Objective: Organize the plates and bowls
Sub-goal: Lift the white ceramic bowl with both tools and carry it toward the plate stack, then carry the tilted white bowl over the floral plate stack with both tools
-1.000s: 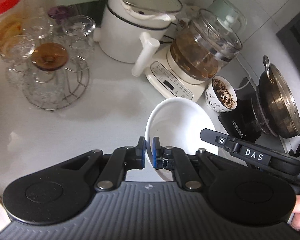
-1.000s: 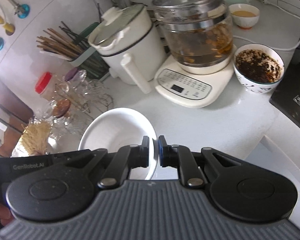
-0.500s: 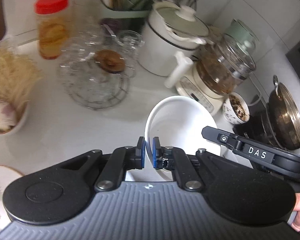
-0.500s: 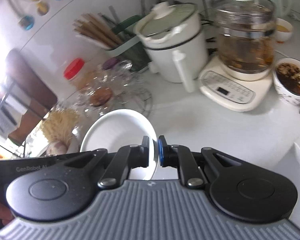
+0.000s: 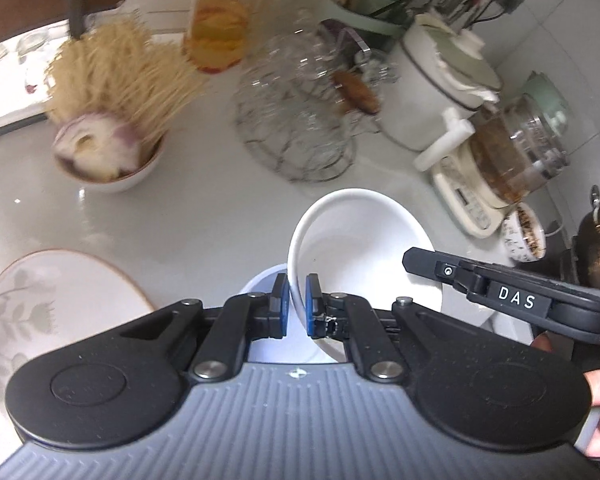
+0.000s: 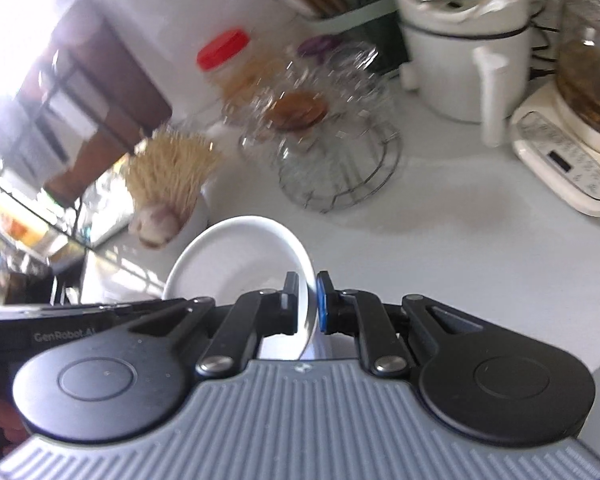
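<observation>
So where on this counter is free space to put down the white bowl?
Bare counter lies between the floral plate, the garlic bowl and the glass rack. The back row by the kettle is crowded.

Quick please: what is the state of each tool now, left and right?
Left tool: closed on the rim of the plain white ceramic bowl.
Right tool: closed on the opposite rim of the same bowl.

A red-lidded clear plastic jar [image 5: 220,16] stood at the back of the white surface [image 5: 204,216], beside a wire rack of upturned glass cups [image 5: 300,120]. A white lidded cooker pot [image 6: 464,40] sat right of them.
</observation>
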